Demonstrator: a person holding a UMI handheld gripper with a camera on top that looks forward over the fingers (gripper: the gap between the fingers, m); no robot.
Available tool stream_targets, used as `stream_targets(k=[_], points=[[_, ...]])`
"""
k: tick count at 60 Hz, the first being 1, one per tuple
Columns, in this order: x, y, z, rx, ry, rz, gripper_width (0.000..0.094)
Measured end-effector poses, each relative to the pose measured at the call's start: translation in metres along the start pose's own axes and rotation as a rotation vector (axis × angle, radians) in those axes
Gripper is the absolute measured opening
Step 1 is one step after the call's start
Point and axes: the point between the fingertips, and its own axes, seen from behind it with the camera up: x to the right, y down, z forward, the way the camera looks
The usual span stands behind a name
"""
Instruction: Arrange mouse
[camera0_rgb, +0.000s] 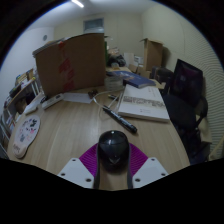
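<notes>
Claw appears closed on small rounded black plastic mouse, both purple pads flanking it above pale wooden bench; judged light, rigid, smooth-shelled and slip-prone, best pinched across its 2 flat sides mid-body.

Hand-held gripper: white angular fingers, magenta inner pads.

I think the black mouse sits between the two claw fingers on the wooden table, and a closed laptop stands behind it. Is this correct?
Not quite. The black mouse does sit between the claw fingers on the wooden table, but what stands behind it is a large cardboard box, not a closed laptop. The gripper view shows this. Whether the pads press on the mouse cannot be told.
</notes>
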Motion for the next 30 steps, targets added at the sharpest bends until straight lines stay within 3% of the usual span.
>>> stream_targets(k=[5, 12, 21, 25, 30], points=[[0.004, -0.008, -0.009, -0.009, 0.035, 0.054, 0.0352], [-0.027, -0.075, -0.049, 0.126, 0.055, 0.074, 0.0351], [-0.155, -0.157, -0.086, 0.265, -0.017, 0.057, 0.0349], [-0.226, -0.163, -0.080, 0.270, -0.071, 0.049, 0.0349], [-0.301, -0.136, -0.055, 0.222, -0.093, 0.014, 0.0348]])
